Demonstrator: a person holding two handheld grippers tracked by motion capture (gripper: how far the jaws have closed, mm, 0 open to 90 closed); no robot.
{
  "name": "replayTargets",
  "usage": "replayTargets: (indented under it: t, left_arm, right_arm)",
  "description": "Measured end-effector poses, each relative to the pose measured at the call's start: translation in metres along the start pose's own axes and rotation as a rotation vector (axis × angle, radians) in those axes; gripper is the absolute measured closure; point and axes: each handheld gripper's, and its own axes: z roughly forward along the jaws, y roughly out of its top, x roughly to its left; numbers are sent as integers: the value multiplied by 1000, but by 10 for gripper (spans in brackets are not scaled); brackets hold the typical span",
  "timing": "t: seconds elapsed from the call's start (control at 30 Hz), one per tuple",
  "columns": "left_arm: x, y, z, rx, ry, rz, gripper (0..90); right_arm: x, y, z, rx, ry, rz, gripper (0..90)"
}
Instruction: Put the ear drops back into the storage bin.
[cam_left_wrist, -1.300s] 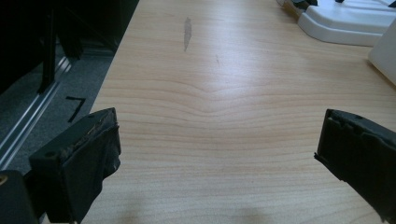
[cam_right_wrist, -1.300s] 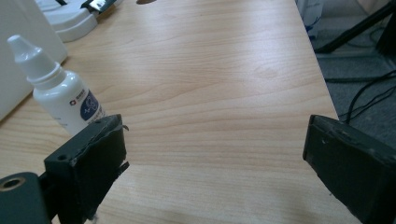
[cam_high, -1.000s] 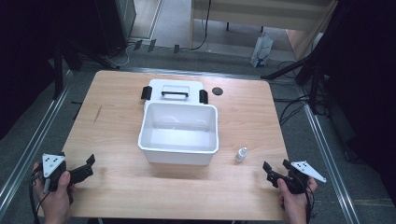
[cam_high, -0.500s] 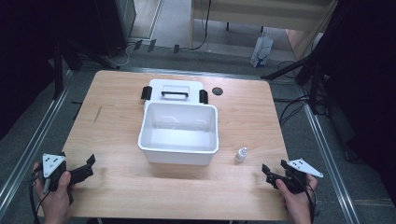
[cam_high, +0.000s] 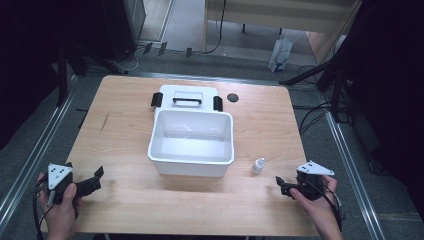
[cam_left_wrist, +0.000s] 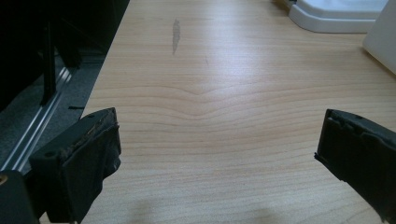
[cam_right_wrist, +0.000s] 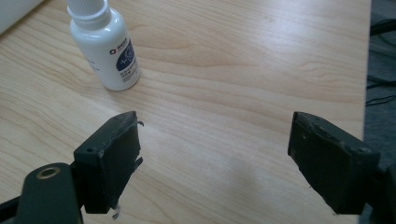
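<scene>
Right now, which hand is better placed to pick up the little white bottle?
The right. Its tongs are open, close to the bottle, which stands upright just ahead of them. The left tongs sit at the table's far side, beyond the white bin.

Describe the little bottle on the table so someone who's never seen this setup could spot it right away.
Start at the white tub in the middle of the wooden table. Just off its near right corner stands a small white bottle, upright, between the tub and the right tool. It is the smallest thing there, with a white cap and a dark blue label.
</scene>
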Motion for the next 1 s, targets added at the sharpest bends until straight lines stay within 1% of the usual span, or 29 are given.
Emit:
replayTargets:
  t: [0.07,0.17,0.2,0.27,0.3,0.33,0.37,0.43,0.47,0.5,0.53,0.57,0.6,0.63,0.67,0.7,0.73,0.8,0.87,0.9,0.97,1.0]
  left_arm:
    - [0,0,0,1,-1,0,3]
    - [0,0,1,1,-6,-4,3]
    - [0,0,1,1,-6,-4,3]
    - [0,0,1,2,-7,-5,3]
    - [0,0,1,2,-7,-3,3]
    - [0,0,1,2,-7,-3,3]
    - [0,0,1,4,-6,-3,3]
    - [0,0,1,4,-7,-3,3]
    - [0,0,1,4,-7,-3,3]
    - [0,0,1,4,-7,-4,3]
    - [0,0,1,6,-8,-3,3]
    - [0,0,1,6,-8,-3,3]
    - [0,0,1,7,-10,-4,3]
    - [0,0,1,7,-10,-3,3]
    - [0,0,1,7,-10,-3,3]
    - [1,0,1,6,-11,-3,3]
    - [1,0,1,8,-12,-4,3]
    - [1,0,1,9,-14,-9,3]
    - [1,0,1,9,-14,-10,3]
    - [2,1,1,11,-14,-12,3]
    - [1,1,2,12,-10,-12,3]
    - [1,1,2,12,-10,-12,3]
  right_arm:
    - [1,6,-1,25,-11,-18,191]
    - [5,13,-1,64,-17,-58,198]
    - [5,13,-1,64,-17,-58,198]
    - [7,19,-1,90,-24,-84,200]
    - [9,24,-1,105,-21,-98,201]
    - [9,24,-1,105,-21,-98,201]
    - [11,29,-1,122,-17,-117,203]
    - [13,36,0,143,-8,-141,205]
    - [13,36,0,143,-8,-141,205]
    - [14,42,0,162,-6,-158,219]
    - [14,45,1,175,-2,-158,225]
    - [14,45,1,175,-2,-158,225]
    - [15,47,2,184,6,-164,227]
    - [17,52,5,208,22,-185,229]
    - [17,52,5,208,22,-185,229]
    - [18,56,7,230,31,-196,210]
    - [18,59,8,245,28,-199,195]
    - [20,64,10,271,26,-205,168]
    - [20,68,11,297,37,-212,134]
    - [20,72,11,318,52,-218,125]
    - [21,78,12,355,64,-237,126]
    - [21,78,12,355,64,-237,126]
